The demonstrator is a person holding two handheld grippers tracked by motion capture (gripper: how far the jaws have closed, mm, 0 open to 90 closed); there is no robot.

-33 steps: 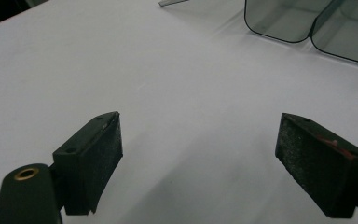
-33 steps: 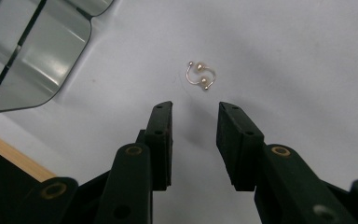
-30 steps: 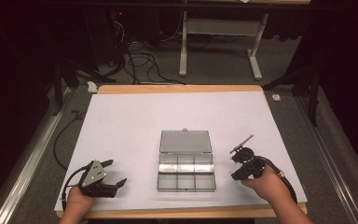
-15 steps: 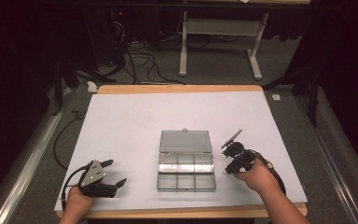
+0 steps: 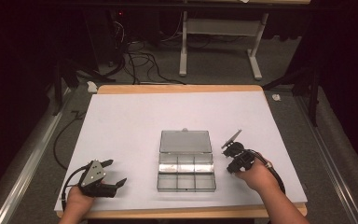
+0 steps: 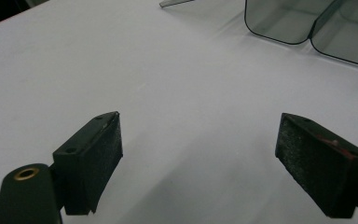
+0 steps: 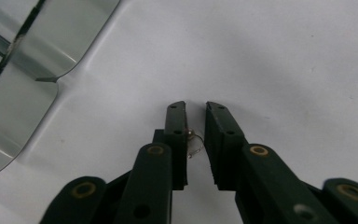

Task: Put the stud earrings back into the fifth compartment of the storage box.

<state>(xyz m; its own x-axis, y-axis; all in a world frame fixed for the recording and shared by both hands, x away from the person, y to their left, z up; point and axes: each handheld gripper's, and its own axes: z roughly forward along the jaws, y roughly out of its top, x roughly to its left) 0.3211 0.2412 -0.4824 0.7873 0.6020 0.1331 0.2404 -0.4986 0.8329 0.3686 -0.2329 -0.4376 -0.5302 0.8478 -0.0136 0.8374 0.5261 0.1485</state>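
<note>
A white sheet [image 5: 135,126] was laid over a wood-edged table [image 5: 177,87], and a clear plastic compartment box [image 5: 185,161] was seen near the centre of the sheet in the high view, its lid opened flat toward 12 o'clock and its divided tray lying toward 6 o'clock. The left gripper [image 5: 114,175], topped by a grey three-cornered plate, was held by the left hand [image 5: 78,198] at about 8 o'clock from the box, well apart from it, with its jaws directed toward 3 o'clock. In the left gripper view, the left gripper [image 6: 200,163] was shown with its jaws spread wide over bare white sheet, nothing being held between them; rounded corners of the box [image 6: 307,23] were visible at the upper right. The right gripper [image 5: 228,142] was held by the right hand [image 5: 256,177] just beside the right edge of the box, at about 3 o'clock from it, its jaws pointing toward 11 o'clock. In the right gripper view, the right gripper [image 7: 196,109] was shown with its jaws drawn nearly together, a narrow gap remaining at the tips, and a small bent wire item [image 7: 194,144] was seen between the jaws farther back. Whether it was pinched could not be told. The box [image 7: 23,70] lay at the upper left of that view.
</note>
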